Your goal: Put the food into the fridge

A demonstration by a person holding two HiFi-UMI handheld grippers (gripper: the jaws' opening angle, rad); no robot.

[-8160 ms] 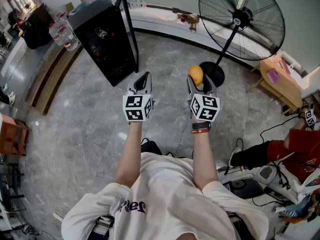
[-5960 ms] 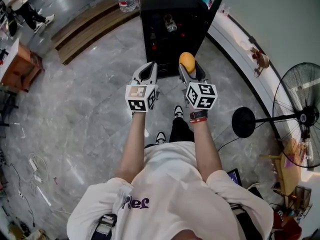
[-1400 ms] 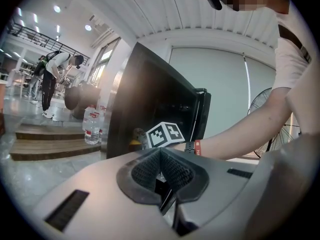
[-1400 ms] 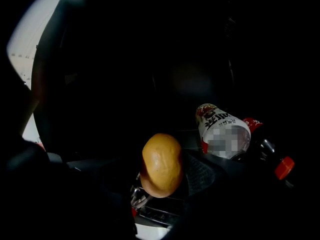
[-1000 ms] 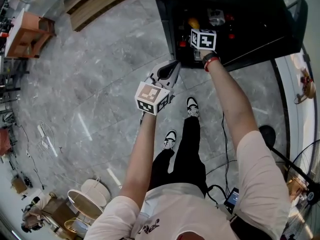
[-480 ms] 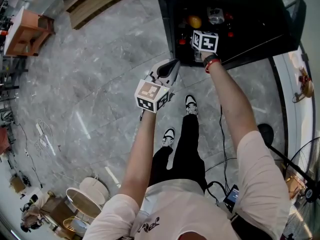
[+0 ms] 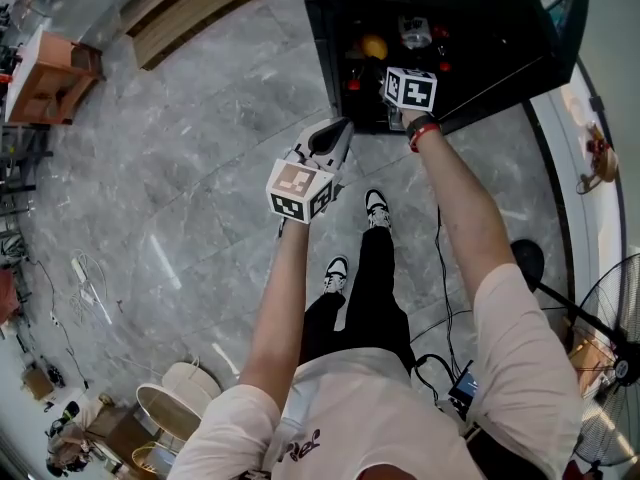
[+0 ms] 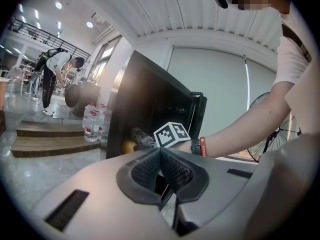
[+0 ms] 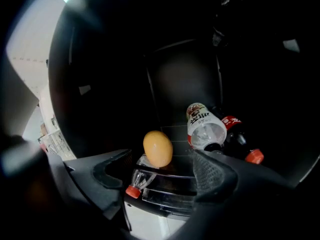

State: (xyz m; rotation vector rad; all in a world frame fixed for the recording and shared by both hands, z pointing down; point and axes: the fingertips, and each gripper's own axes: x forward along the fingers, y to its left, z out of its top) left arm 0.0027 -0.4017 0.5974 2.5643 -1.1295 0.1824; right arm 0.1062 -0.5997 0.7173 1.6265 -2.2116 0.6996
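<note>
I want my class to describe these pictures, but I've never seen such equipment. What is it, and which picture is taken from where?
No robot here: a person holds a gripper in each hand; the patterned cubes are part of them. The top-down picture comes from a camera on the person's head; the other two from cameras riding on each gripper. The left gripper is shut and empty, above the floor. The right gripper points into the open black fridge; its jaws have just been opening, stand apart and grip nothing. The fruit rests on a shelf just ahead, beside bottles lying down.
</note>
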